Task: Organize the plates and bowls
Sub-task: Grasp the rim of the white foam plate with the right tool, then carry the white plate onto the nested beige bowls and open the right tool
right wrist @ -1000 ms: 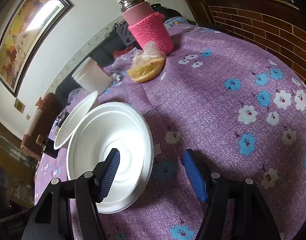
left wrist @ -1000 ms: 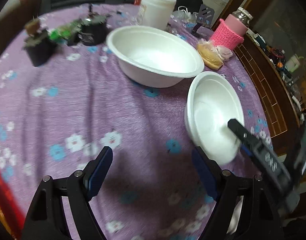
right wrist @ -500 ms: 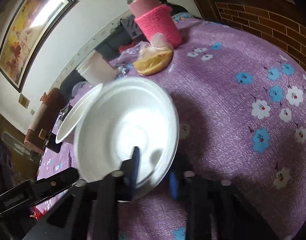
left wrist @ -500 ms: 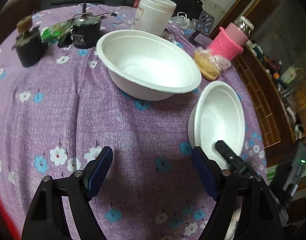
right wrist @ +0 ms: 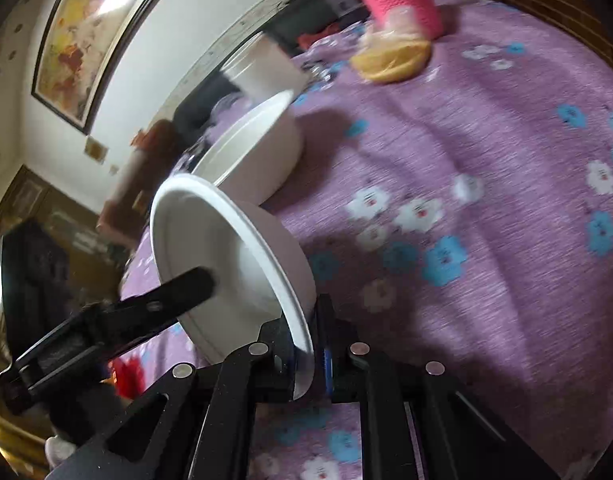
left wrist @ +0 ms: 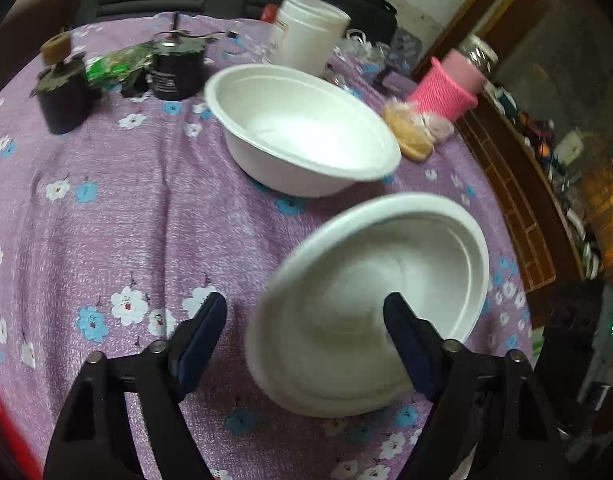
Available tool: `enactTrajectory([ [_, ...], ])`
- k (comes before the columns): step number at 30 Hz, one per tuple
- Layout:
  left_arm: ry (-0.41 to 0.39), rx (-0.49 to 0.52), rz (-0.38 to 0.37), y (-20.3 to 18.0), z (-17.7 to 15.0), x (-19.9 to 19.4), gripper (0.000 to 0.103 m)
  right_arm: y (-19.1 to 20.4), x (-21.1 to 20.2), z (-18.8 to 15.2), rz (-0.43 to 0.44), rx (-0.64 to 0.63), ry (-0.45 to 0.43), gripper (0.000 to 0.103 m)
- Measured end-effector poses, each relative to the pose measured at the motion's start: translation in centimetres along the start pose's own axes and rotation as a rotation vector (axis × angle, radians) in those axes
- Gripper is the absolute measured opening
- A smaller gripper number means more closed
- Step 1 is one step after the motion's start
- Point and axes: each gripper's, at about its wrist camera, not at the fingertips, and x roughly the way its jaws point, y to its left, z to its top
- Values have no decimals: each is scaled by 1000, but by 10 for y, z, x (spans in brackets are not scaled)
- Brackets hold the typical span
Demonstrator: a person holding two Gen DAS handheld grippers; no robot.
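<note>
My right gripper (right wrist: 308,360) had its fingers pinched tight on the rim of the small white foam bowl (right wrist: 226,264), which stood tipped on edge, its open side facing my left. In the left wrist view that same small bowl (left wrist: 370,304) was tilted up and blurred, just in front of the large white foam bowl (left wrist: 302,128), which I take as my landmark. My left gripper (left wrist: 306,320) was closing, its fingers (left wrist: 200,332) at a middling gap; one finger reached into the small bowl's hollow while the other stood outside its rim, so the near wall lay between them, though I could not tell whether either pad pressed on it.

The large bowl (right wrist: 258,152) sat upright on the surface (left wrist: 106,220), which was covered by a purple cloth with blue and white flowers. Behind the large bowl stood a white plastic tub (left wrist: 306,32). To its right lay a bagged bun (left wrist: 410,136), and just beyond the bun a bottle in a pink knitted sleeve (left wrist: 446,88). To the large bowl's left stood two dark pots (left wrist: 62,96), with a green wrapper (left wrist: 114,66) between them. A framed painting (right wrist: 86,20) hung on the wall well beyond the large bowl.
</note>
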Motion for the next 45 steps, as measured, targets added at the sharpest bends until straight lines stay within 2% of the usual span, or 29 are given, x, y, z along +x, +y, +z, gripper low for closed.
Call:
enactTrajectory([
  [1, 3, 15, 18, -2, -1, 0, 36, 2, 2, -2, -1, -6, 3, 11],
  [2, 7, 35, 59, -4, -2, 0, 30, 2, 3, -2, -6, -11, 3, 11],
  [5, 4, 31, 69, -2, -6, -8, 25, -1, 3, -3, -17, -5, 1, 11],
  [8, -25, 47, 109, -5, -15, -25, 25, 5, 2, -3, 28, -4, -10, 11],
  [12, -73, 63, 130, -4, -32, -60, 26, 27, -1, -11, 79, -74, -43, 11],
  [18, -94, 39, 145, 26, -64, -109, 27, 69, 6, -35, 145, -157, -26, 11],
  [21, -125, 5, 162, 48, -82, -135, 28, 98, 7, -53, 173, -182, -7, 12],
  [25, -176, -47, 160, 76, -100, -168, 35, 137, 12, -79, 168, -225, 11, 13],
  [30, -228, -132, 149, 121, -121, -206, 35, 190, 25, -95, 173, -308, 43, 13],
  [34, -261, -215, 175, 166, -137, -231, 35, 238, 44, -115, 165, -385, 76, 13],
  [39, -257, -312, 205, 218, -151, -245, 35, 288, 77, -145, 154, -462, 140, 13],
  [45, -252, -377, 230, 258, -158, -249, 35, 318, 111, -164, 149, -499, 206, 14],
])
